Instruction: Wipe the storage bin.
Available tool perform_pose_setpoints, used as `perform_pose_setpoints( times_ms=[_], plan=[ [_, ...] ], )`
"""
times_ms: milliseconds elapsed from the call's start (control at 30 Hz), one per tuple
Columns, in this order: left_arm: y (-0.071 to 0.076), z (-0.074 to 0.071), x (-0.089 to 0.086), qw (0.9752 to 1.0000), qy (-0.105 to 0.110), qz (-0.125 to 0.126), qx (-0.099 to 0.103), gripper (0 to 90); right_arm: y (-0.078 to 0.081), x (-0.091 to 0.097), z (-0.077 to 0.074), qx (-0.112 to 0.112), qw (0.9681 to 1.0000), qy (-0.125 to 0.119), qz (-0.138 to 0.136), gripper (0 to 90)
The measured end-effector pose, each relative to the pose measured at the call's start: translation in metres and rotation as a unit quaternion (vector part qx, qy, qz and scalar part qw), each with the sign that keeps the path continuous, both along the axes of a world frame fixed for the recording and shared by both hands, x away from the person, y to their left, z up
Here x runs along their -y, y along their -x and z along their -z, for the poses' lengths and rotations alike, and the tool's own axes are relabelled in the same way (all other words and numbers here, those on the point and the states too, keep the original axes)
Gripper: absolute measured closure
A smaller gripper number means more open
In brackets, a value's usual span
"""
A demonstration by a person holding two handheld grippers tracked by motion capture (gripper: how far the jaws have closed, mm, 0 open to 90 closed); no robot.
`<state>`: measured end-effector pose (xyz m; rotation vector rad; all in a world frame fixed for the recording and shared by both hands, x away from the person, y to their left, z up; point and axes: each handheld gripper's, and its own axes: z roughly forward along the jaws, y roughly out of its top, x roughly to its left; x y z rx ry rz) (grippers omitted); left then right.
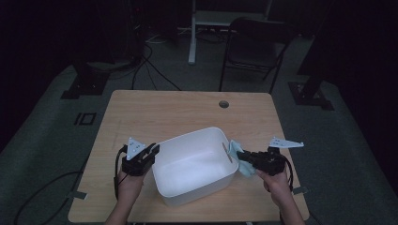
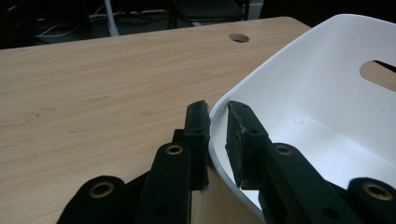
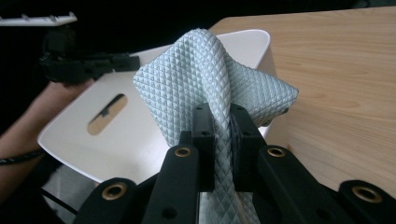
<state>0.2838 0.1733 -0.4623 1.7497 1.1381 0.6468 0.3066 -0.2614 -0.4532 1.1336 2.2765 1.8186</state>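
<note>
while my left fingers (image 2: 217, 122) are clamped on the near-left rim of the white plastic tub (image 1: 195, 166), one pad outside the wall and one inside, my right fingers (image 3: 222, 122) are pinched together on a bunched fold of the pale blue waffle-weave cloth (image 3: 205, 74). in the high view the tub sits on the desk (image 1: 141, 112) between my two hands, its long axis running slantwise from the left gripper (image 1: 151, 152) toward the right gripper (image 1: 246, 157), and the cloth (image 1: 237, 157) hangs right against the tub's right end wall, beside the slot handle (image 1: 226, 152), on the outside of the rim rather than within the basin. so what matters is simple: the hollow of the tub lies from my right fingers toward my left hand, just over the rim, and the right hand is the nearer one to that end. i judge the next move calls for carrying the cloth up over that edge and inward, while the left grip holds the tub steady against sliding. whether the cloth already rests on the wall i cannot tell.
</note>
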Motion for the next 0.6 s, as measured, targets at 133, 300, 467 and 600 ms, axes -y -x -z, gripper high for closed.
perform_pose_setpoints(
  times_ms=[133,300,467,600],
  plan=[
    [0.0,0.0,0.0,1.0,0.0,0.001,0.0,78.4,0.0,0.002,0.002,-0.003,1.0,-0.006,0.001,82.8],
    [0.0,0.0,-0.001,1.0,0.0,0.002,0.0,78.3,-0.001,0.002,0.004,-0.005,0.9999,0.006,0.01,82.9],
    [-0.001,0.0,0.0,1.0,-0.001,0.002,-0.001,78.4,-0.006,-0.003,0.018,-0.029,0.9995,0.012,0.008,82.9],
    [-0.001,0.0,-0.001,1.0,-0.003,0.006,-0.001,78.3,-0.01,-0.001,0.018,-0.033,0.9994,0.011,0.004,82.8]
  ],
)
